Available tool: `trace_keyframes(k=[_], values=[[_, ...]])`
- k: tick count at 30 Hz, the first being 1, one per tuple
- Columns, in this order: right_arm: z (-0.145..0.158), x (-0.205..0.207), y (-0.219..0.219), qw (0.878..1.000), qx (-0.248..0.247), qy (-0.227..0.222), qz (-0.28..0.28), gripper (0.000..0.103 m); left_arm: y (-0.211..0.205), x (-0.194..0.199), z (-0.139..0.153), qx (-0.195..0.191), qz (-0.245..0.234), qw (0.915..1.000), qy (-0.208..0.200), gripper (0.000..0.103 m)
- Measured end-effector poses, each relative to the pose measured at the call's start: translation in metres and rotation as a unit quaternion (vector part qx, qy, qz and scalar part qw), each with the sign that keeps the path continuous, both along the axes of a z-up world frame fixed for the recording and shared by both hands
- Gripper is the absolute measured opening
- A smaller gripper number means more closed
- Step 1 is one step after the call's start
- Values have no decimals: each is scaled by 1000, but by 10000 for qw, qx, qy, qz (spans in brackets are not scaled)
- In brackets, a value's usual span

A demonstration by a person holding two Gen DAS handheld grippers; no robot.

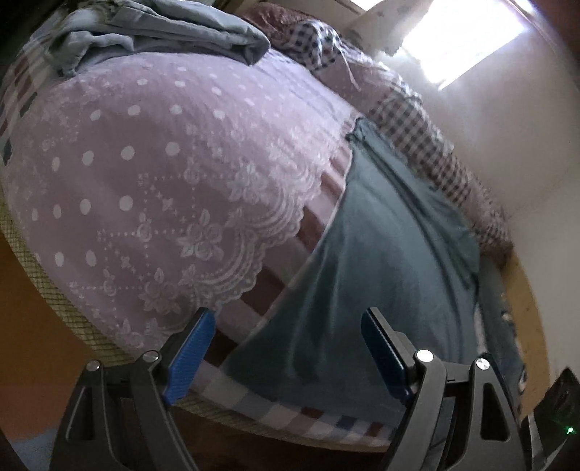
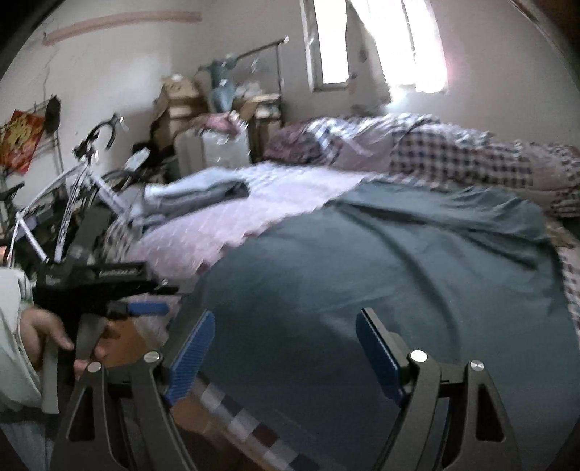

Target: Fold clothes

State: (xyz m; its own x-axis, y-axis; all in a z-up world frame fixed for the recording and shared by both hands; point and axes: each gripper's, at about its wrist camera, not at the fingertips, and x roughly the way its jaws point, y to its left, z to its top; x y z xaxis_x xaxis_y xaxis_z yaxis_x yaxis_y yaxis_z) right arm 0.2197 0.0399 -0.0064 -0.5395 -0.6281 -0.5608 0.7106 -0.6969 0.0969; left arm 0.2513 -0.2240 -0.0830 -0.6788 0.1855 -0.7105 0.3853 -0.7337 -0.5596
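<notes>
A teal-grey garment [image 1: 380, 261] lies spread flat on the bed, reaching its near edge. My left gripper [image 1: 286, 344] hovers open above the garment's near left corner, nothing between its blue pads. In the right wrist view the same garment [image 2: 398, 275] fills the middle, with long creases across it. My right gripper [image 2: 284, 344] is open over its near edge, its jaws holding nothing. The left gripper [image 2: 145, 308] shows there at the left, held by a person's hand [image 2: 40, 329]. A pile of folded light-blue clothes [image 1: 152, 32] sits at the far end of the bed.
A pink lace-patterned cover [image 1: 152, 174] lies over the bed beside the garment. A checked quilt [image 2: 453, 155] is bunched along the wall side. A bicycle [image 2: 79, 188], boxes and a clothes rack [image 2: 217, 98] crowd the far left. A bright window [image 2: 380, 43] is behind.
</notes>
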Motion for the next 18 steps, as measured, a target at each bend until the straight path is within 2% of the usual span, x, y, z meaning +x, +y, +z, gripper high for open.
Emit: trace_keyframes(k=[4,7,12,18], values=[[-27,-8,-20,9980,149,-566,244,84,7,1,-1,-404,-153,9990,-125,86],[-40,-12,-29,9957,165,-843,341,84,12,2,-2,-431,-315,9985,-82,86],[-51,-13,-36,9949,176,-927,368,84,13,2,-6,-389,-423,9983,-81,86],[-49,-15,-40,9955,273,-872,242,84,13,-4,-4,-349,-519,9980,34,86]])
